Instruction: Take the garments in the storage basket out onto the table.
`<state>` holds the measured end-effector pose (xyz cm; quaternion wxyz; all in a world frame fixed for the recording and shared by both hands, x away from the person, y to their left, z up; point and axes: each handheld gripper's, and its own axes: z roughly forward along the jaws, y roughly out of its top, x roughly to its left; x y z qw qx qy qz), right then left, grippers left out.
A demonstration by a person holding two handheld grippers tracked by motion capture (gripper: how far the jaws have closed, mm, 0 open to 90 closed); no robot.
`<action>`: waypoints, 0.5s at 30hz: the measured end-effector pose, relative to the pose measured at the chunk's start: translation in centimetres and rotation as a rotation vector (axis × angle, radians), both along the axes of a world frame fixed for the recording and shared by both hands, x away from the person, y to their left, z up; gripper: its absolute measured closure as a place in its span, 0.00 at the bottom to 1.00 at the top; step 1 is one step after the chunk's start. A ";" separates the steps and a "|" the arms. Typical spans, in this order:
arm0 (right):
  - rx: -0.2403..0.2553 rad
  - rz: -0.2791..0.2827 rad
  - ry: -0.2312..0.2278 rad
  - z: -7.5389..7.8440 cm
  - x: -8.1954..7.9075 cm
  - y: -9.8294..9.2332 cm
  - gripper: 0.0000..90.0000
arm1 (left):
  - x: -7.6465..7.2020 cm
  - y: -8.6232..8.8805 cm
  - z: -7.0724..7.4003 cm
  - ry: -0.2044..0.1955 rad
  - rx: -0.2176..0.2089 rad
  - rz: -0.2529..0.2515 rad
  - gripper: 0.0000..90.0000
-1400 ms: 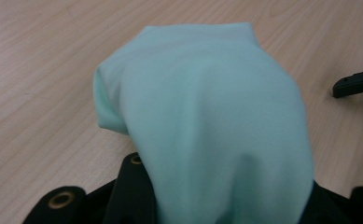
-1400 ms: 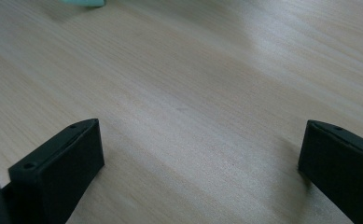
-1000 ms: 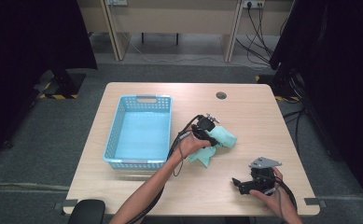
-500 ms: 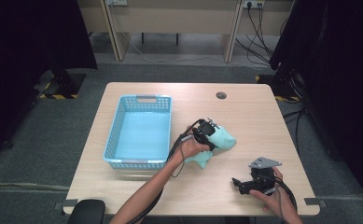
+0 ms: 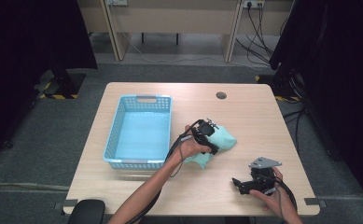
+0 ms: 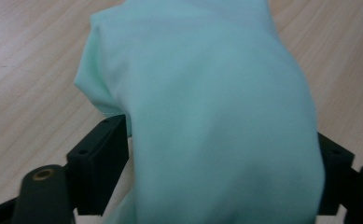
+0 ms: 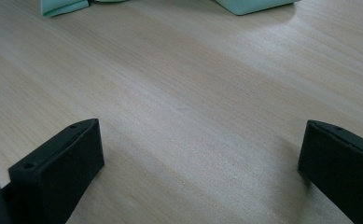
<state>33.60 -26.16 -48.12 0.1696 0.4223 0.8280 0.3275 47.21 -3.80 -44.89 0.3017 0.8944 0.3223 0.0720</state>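
Opening its jaws around the bunched mint-green cloth [image 6: 207,121], left gripper [image 5: 210,140] resting beside the blue basket [image 5: 118,126], right gripper [image 7: 200,154] lying spread wide, empty, on the table [image 5: 254,116].

Table [image 5: 244,116] evenly lit from overhead; surroundings fall off to near black. Soft shadows under objects. Mint cloth [image 6: 207,116] slightly blurred at close range. No glare.
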 end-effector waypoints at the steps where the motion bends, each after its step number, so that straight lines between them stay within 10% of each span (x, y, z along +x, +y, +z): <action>1: -0.001 0.001 0.000 0.0 0.0 0.0 0.00 | 0.0 0.0 0.1 -0.002 -0.004 0.003 0.18; 15: -0.001 0.000 0.000 0.0 0.0 0.0 0.00 | -0.3 1.2 1.6 -0.015 -0.076 0.019 0.07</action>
